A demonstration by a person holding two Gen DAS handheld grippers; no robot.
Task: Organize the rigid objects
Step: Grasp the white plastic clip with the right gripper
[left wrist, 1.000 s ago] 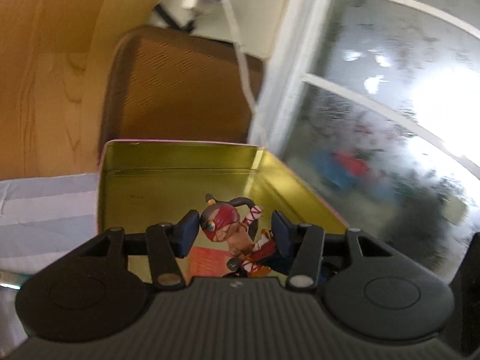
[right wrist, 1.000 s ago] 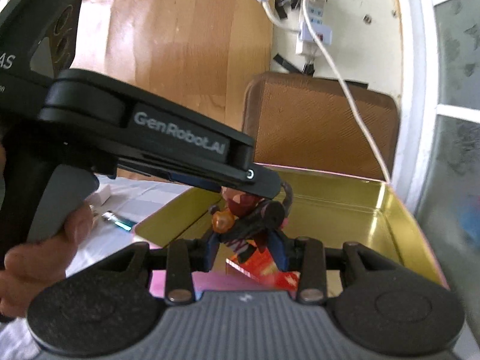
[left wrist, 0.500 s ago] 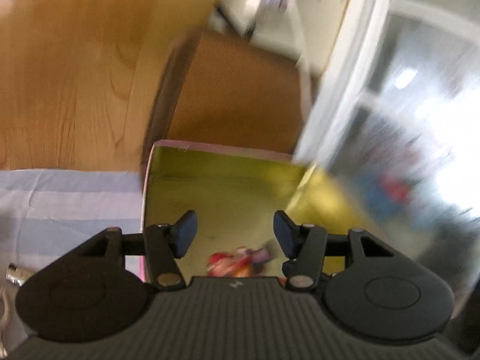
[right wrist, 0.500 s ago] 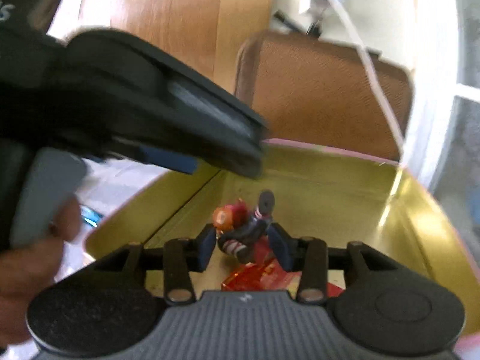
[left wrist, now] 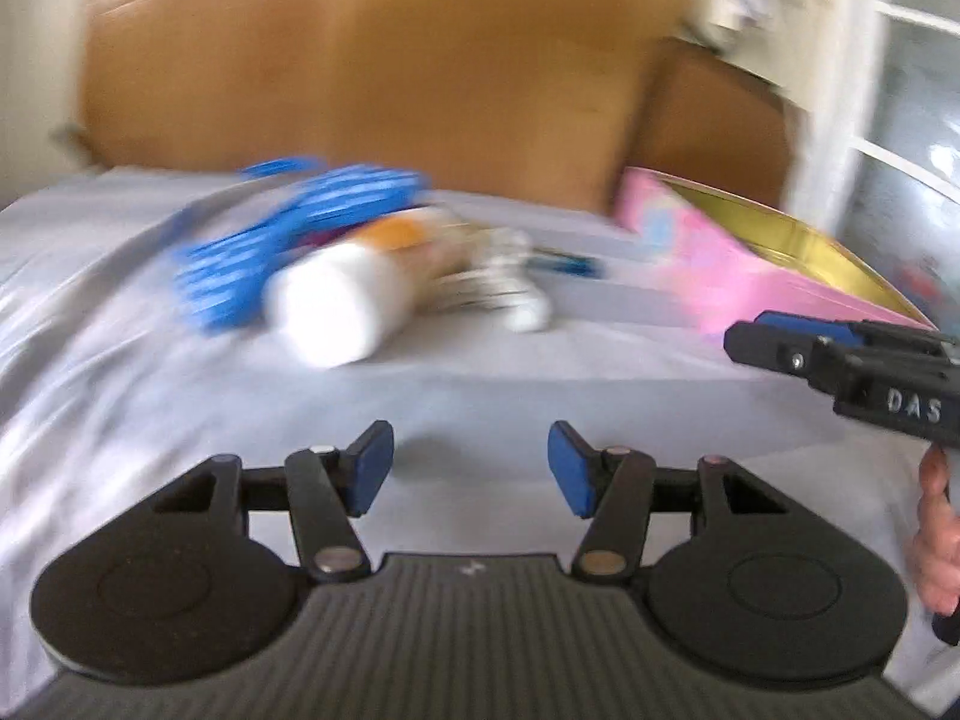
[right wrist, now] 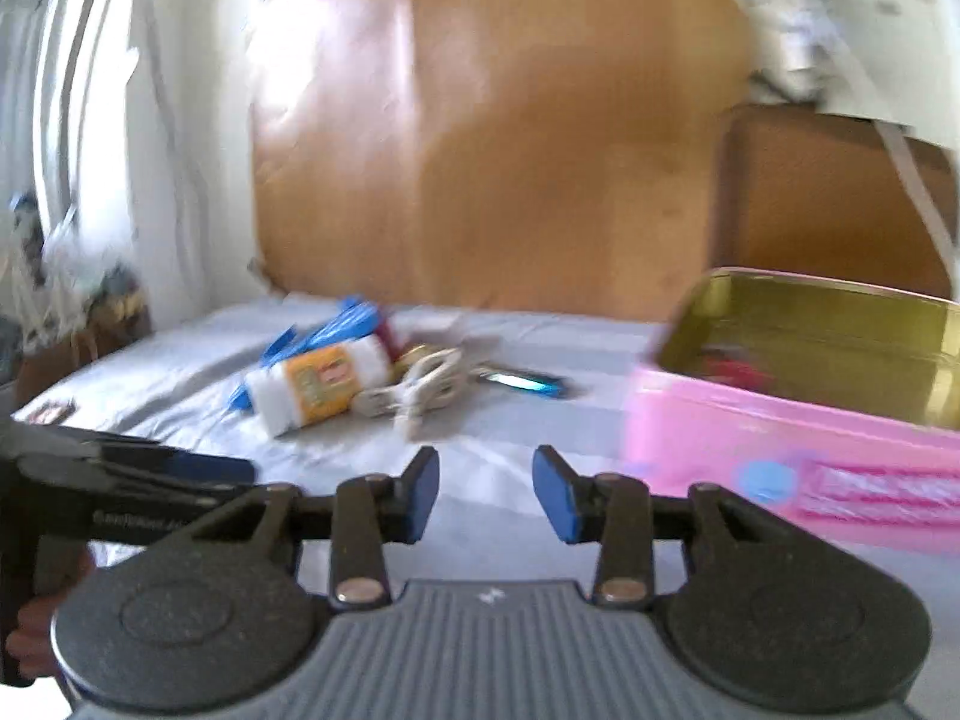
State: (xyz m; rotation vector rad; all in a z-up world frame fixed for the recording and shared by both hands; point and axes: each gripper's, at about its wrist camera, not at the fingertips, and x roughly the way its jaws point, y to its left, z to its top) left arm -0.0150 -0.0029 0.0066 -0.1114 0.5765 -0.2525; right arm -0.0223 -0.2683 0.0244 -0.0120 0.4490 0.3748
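A pink tin box (right wrist: 798, 456) with a gold inside stands open at the right; it also shows in the left wrist view (left wrist: 720, 264). Something red (right wrist: 735, 371) lies inside it. A pile lies on the white cloth: a white bottle with an orange label (right wrist: 318, 384), a blue ribbed object (left wrist: 288, 240), white clips (right wrist: 420, 390) and a small blue lighter (right wrist: 528, 383). My left gripper (left wrist: 471, 468) is open and empty above the cloth. My right gripper (right wrist: 486, 489) is open and empty, left of the box.
A wooden panel (right wrist: 480, 150) and a brown chair back (right wrist: 834, 198) stand behind the table. A window (left wrist: 912, 138) is at the far right. The right gripper's body (left wrist: 852, 360) reaches in at the right of the left view. Both views are blurred.
The figurine held over the box has been let go into the box. Both grippers have pulled back out of the box and swung left toward the pile.
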